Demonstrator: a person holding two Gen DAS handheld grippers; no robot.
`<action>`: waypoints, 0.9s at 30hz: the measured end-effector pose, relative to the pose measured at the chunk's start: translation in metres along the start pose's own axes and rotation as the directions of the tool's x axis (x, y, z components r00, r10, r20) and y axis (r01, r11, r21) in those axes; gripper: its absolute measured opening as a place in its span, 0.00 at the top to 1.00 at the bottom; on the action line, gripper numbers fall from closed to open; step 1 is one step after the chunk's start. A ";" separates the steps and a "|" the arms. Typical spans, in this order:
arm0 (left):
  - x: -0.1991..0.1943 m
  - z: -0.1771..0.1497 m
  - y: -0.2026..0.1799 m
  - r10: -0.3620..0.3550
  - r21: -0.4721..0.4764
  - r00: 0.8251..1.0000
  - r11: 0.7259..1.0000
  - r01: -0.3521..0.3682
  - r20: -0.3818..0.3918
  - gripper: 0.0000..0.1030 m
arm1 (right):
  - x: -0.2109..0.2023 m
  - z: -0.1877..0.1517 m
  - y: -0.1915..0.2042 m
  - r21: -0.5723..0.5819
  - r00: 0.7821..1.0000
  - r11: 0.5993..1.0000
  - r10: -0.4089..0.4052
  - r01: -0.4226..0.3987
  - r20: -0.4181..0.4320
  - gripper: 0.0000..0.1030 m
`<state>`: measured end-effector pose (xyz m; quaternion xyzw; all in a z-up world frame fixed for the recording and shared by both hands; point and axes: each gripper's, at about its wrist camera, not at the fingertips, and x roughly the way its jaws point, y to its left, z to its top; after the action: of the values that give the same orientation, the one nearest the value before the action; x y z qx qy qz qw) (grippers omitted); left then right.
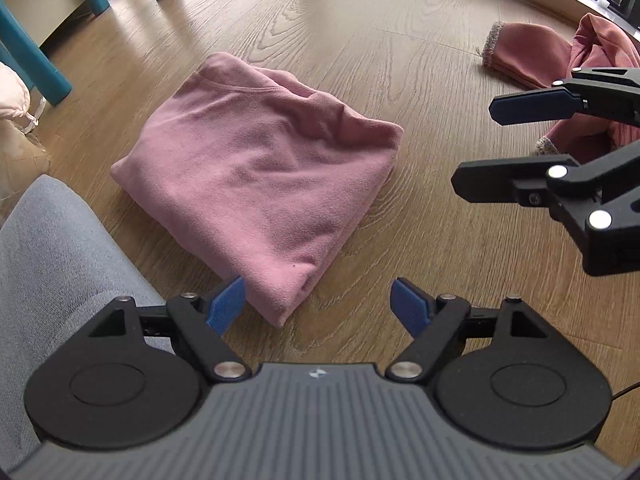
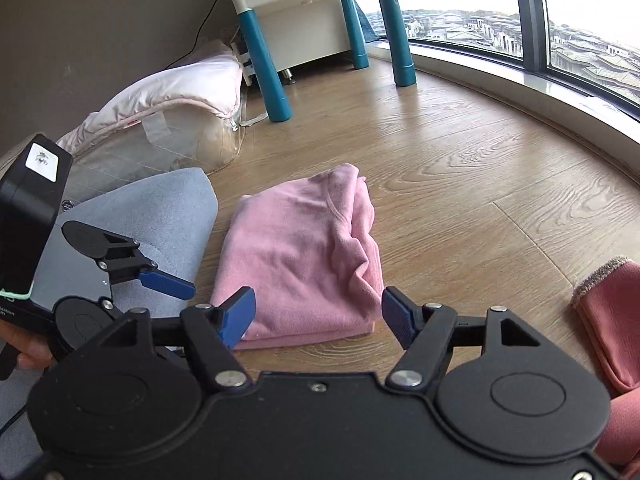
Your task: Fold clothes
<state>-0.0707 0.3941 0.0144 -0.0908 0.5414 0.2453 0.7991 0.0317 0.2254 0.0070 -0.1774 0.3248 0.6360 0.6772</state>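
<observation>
Both claws hang spread and empty: left gripper (image 1: 318, 304), right gripper (image 2: 318, 314). Pink top (image 1: 256, 176) looks finished; next, I judge, the crumpled garment (image 1: 560, 60) at two o'clock.

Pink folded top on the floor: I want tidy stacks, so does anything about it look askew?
Mostly neat. The pink folded top lies flat on the wood floor, but its window-side edge bunches into loose wrinkles. A darker pink garment sits crumpled, unfolded, nearby.
</observation>
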 end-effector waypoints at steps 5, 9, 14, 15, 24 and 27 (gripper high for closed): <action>-0.010 -0.005 -0.010 -0.024 -0.016 1.000 1.000 0.024 -0.005 0.19 | -0.018 -0.034 0.005 0.032 0.999 0.999 -0.032 0.032 -0.018 0.31; -0.018 -0.009 -0.014 -0.034 -0.024 0.999 0.999 0.034 0.008 0.19 | -0.036 -0.048 0.002 0.106 1.000 0.994 -0.020 0.020 -0.003 0.30; -0.024 -0.014 -0.018 -0.015 -0.012 1.000 1.000 0.015 0.013 0.19 | -0.054 -0.057 -0.003 0.187 1.000 0.982 -0.021 0.017 0.020 0.29; -0.025 -0.015 -0.017 -0.014 -0.013 1.000 1.000 0.015 0.010 0.19 | -0.056 -0.058 -0.003 0.192 0.999 0.981 -0.023 0.019 0.022 0.29; -0.032 -0.023 -0.015 -0.011 -0.001 1.000 1.000 0.011 0.000 0.19 | -0.073 -0.066 0.007 0.241 0.998 0.971 -0.027 0.012 0.060 0.28; -0.027 -0.020 -0.010 0.057 0.044 0.998 0.997 -0.058 0.024 0.19 | -0.061 -0.054 0.009 0.203 0.994 0.979 -0.013 -0.008 0.104 0.27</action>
<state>-0.0902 0.3687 0.0302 -0.0547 0.5398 0.2571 0.7997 0.0126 0.1457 0.0100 -0.0739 0.3517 0.6070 0.7088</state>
